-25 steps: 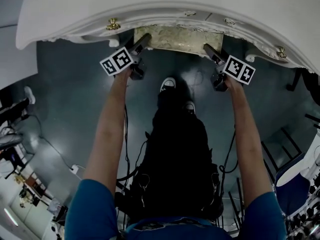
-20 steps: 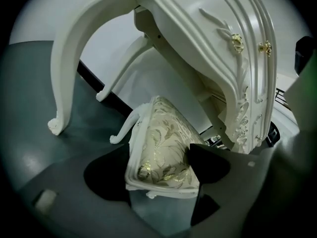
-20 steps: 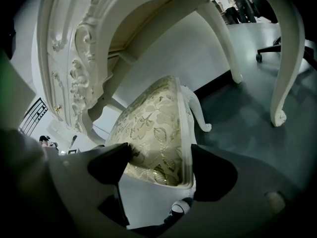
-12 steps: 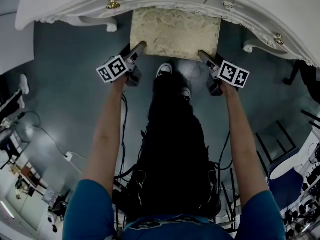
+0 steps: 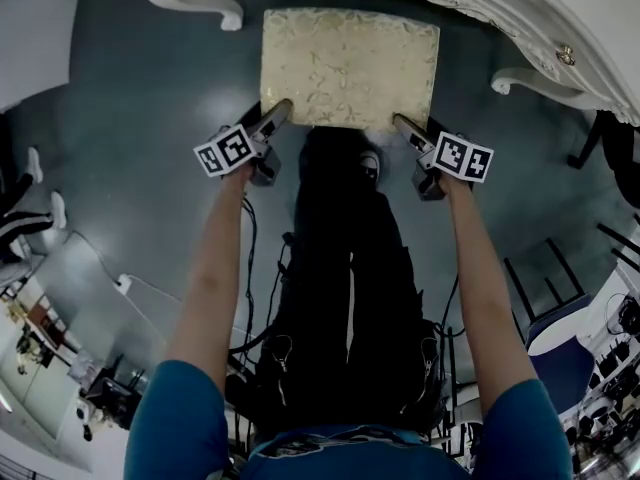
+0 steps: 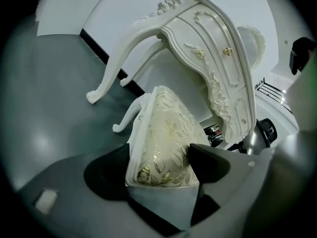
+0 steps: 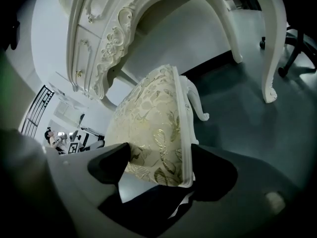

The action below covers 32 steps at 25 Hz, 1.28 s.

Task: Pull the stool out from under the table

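**Pulling the stool out, both grippers clamping its near corners**

The table (image 5: 520, 13) is arching across the top of the head view. The stool (image 5: 350, 68) is standing on the floor (image 5: 140, 118) just in front of it, almost wholly in the open. By my judgement, the pull is going best with both sides drawing back evenly and level, so the legs are sliding rather than tipping or twisting. Both arms (image 5: 215, 268) are reaching forward, roughly parallel, with the grippers tilting downward. The left gripper (image 5: 277, 113) is squeezing the near left corner between wide-set jaws, and the right gripper (image 5: 402, 125) is squeezing the near right one.
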### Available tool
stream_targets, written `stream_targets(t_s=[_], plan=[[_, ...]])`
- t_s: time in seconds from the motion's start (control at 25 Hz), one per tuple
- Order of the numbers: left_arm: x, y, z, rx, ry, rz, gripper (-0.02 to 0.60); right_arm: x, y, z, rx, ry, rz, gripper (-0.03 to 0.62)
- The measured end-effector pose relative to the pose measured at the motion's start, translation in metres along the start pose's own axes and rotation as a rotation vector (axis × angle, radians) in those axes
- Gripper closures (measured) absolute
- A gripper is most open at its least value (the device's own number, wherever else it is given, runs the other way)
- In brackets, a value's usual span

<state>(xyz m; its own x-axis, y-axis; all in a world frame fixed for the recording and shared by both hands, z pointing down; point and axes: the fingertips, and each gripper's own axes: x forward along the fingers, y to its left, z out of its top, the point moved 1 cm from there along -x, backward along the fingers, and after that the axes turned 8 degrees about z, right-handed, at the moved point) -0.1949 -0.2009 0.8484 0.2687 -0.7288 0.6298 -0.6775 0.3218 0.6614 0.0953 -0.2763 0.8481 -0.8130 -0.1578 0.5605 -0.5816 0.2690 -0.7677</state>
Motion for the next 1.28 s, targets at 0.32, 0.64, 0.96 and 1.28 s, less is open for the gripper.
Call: stream_targets(t_s=[0.32, 0.64, 0.96, 1.28], plan=[[-0.025, 0.009, -0.035, -0.036, 0.047, 0.039, 0.187, -0.01, 0.001, -0.03, 0.01, 0.097, 0.001, 0.197], [-0.082, 0.02, -0.12, -0.079, 0.114, 0.088, 0.187, -0.043, 0.0, -0.111, 0.003, 0.208, 0.002, 0.197], [-0.119, 0.025, -0.176, -0.159, 0.193, 0.155, 0.187, -0.057, 0.001, -0.14, -0.063, 0.327, 0.027, 0.197], [-0.136, 0.026, -0.185, -0.131, 0.107, 0.272, 0.165, -0.059, 0.003, -0.149, -0.092, 0.308, -0.019, 0.183]])
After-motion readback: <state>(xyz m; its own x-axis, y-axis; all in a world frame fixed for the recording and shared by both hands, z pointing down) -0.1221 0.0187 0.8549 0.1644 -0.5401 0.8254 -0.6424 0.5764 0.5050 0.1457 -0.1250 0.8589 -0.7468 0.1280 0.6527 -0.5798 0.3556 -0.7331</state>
